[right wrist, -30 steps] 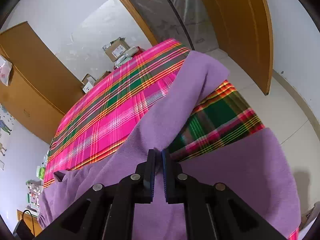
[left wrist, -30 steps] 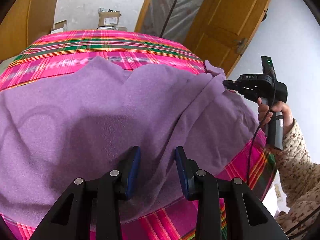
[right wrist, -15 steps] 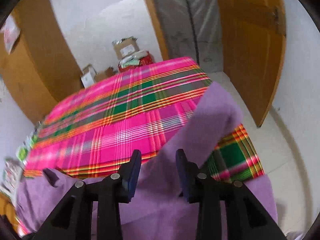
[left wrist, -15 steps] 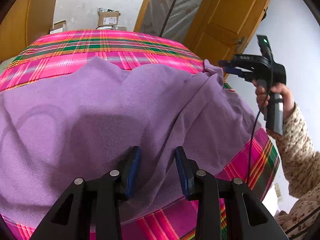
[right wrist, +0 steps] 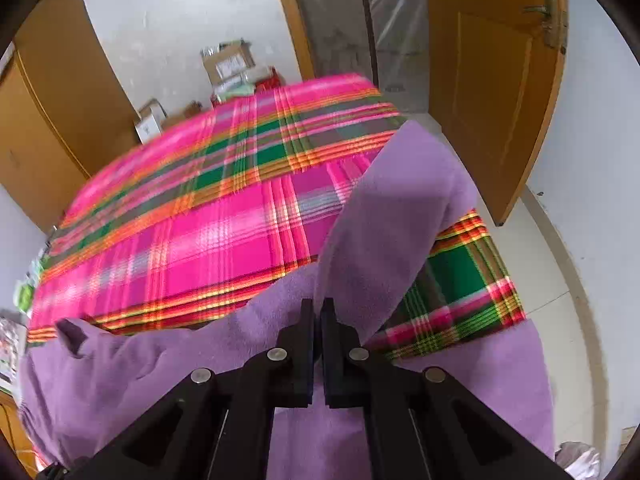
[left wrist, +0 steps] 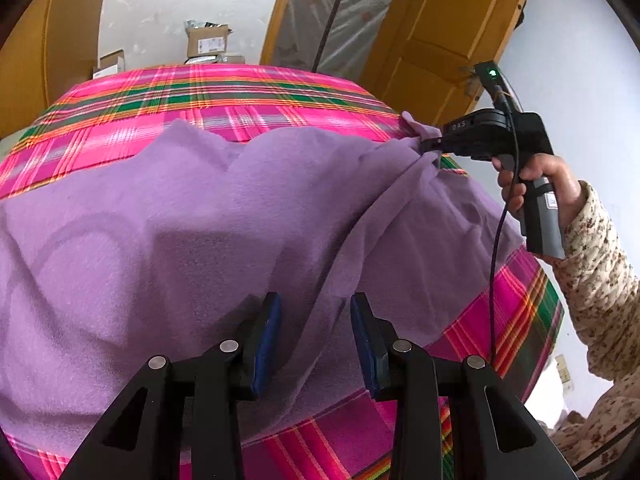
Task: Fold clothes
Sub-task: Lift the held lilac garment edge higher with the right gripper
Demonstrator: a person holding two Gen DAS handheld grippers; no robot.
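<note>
A purple fleece garment (left wrist: 200, 220) lies spread over a table with a pink plaid cloth (left wrist: 200, 96). My left gripper (left wrist: 316, 304) hovers low over the garment's near part, jaws apart, with a ridge of fabric running beneath them but nothing pinched. At the garment's far right corner my right gripper (left wrist: 426, 145), held by a hand (left wrist: 552, 172), is shut on a bunched bit of fabric. In the right wrist view its fingers (right wrist: 318, 308) meet on the purple garment (right wrist: 392, 220), whose long strip stretches away over the plaid cloth (right wrist: 200, 220).
Cardboard boxes (left wrist: 206, 42) stand against the wall beyond the table. An orange-brown wooden door (left wrist: 440, 40) stands open at the back right beside a plastic-covered doorway. A black cable hangs from the right gripper. The table's right edge drops to pale floor (right wrist: 560, 280).
The right gripper's jaws stood apart half a second ago and have since closed on the garment's far right corner, bunching the fabric. The left gripper has stayed where it was.
</note>
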